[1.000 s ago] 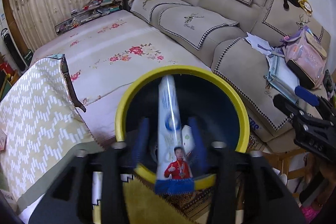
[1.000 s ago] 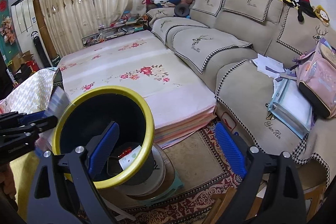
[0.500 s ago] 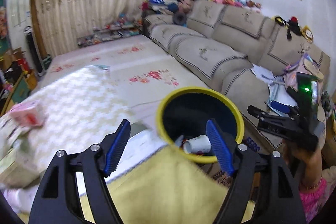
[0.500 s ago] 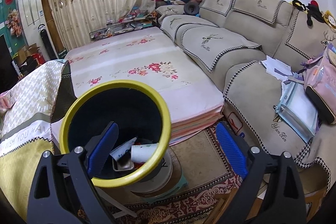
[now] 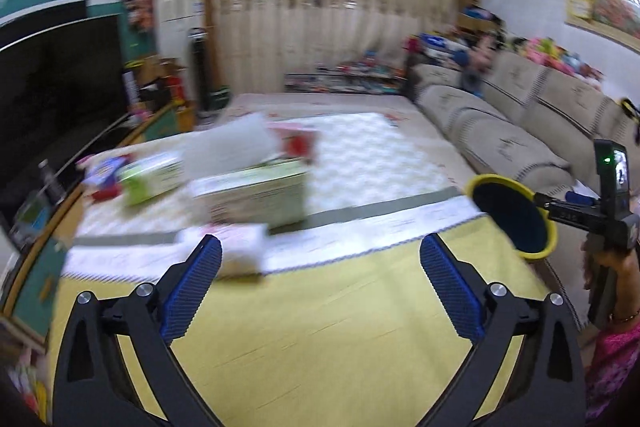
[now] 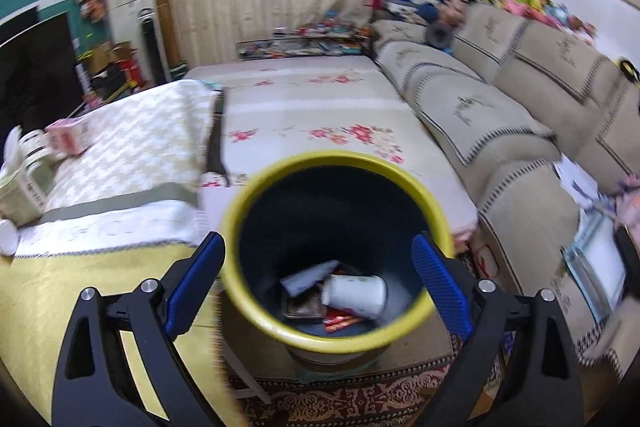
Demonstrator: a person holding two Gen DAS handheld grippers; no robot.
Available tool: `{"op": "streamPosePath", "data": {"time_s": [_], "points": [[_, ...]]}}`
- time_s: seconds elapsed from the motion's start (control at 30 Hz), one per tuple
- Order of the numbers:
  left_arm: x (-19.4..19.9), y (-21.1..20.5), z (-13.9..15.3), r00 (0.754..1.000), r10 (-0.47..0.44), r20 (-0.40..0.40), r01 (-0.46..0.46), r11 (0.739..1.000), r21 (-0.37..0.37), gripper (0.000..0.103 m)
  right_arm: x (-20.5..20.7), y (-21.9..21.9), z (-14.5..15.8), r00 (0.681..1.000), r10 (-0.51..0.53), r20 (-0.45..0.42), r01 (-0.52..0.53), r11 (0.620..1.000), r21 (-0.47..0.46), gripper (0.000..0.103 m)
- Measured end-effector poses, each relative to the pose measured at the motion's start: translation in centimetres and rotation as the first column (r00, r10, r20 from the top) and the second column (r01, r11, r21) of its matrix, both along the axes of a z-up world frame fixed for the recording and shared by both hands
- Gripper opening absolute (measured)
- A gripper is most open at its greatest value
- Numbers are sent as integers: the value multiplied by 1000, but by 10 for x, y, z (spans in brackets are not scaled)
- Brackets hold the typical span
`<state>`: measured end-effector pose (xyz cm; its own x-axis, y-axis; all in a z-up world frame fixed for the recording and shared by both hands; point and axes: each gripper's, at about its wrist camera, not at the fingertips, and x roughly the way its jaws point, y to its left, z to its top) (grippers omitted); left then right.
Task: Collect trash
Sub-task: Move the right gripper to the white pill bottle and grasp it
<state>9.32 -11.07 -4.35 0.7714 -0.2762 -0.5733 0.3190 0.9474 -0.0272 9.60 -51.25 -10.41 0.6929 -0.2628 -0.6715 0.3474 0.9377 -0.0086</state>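
A dark trash bin with a yellow rim (image 6: pixel 336 339) stands beside the table; it also shows at the right of the left wrist view (image 5: pixel 512 223). Inside lie a white paper cup (image 6: pixel 354 293), a flattened tube (image 6: pixel 306 277) and other scraps. My right gripper (image 6: pixel 320 283) is open and empty, above the bin's mouth. My left gripper (image 5: pixel 320 287) is open and empty over the yellow tablecloth (image 5: pixel 320 339). Ahead of it on the table lie a white packet (image 5: pixel 240 247), a large carton (image 5: pixel 256 193) and a green box (image 5: pixel 150 177), all blurred.
A beige sofa (image 6: pixel 500 115) runs along the right, with papers and a bag (image 6: pixel 592 255) on it. A floral mat (image 6: pixel 304 107) lies beyond the bin. A pink box (image 6: pixel 68 135) sits on the table's far part. A dark TV (image 5: pixel 56 95) stands at left.
My left gripper let the tube drop into the bin, then swung left to face the table. My right gripper moved over the bin.
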Motion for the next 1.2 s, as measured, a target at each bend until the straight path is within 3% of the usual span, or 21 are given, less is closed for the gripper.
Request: {"op": "streamPosePath", "data": {"time_s": [0.17,0.33,0.53,0.7,0.87,1.2], "points": [[-21,70,-1,991,135,15,-135,991,-14,98,17,59,7,987,159,15,-159,987,29,90],[-31,113,-5,975,220,12,-220,975,-45,98,34,130,8,938,345,13,-345,936,73,90],[-35,130,-8,965,262,13,-261,964,-54,98,42,217,9,873,484,57,-487,864,127,90],[-37,138,-9,962,272,12,-270,961,-62,98,51,277,13,848,523,83,-529,833,163,93],[-40,158,-11,960,279,8,-277,957,-89,98,67,331,7,851,521,58,-522,831,195,94],[-40,186,-18,964,264,-3,-263,957,-126,98,104,370,-23,912,410,-16,-398,894,208,94]]}}
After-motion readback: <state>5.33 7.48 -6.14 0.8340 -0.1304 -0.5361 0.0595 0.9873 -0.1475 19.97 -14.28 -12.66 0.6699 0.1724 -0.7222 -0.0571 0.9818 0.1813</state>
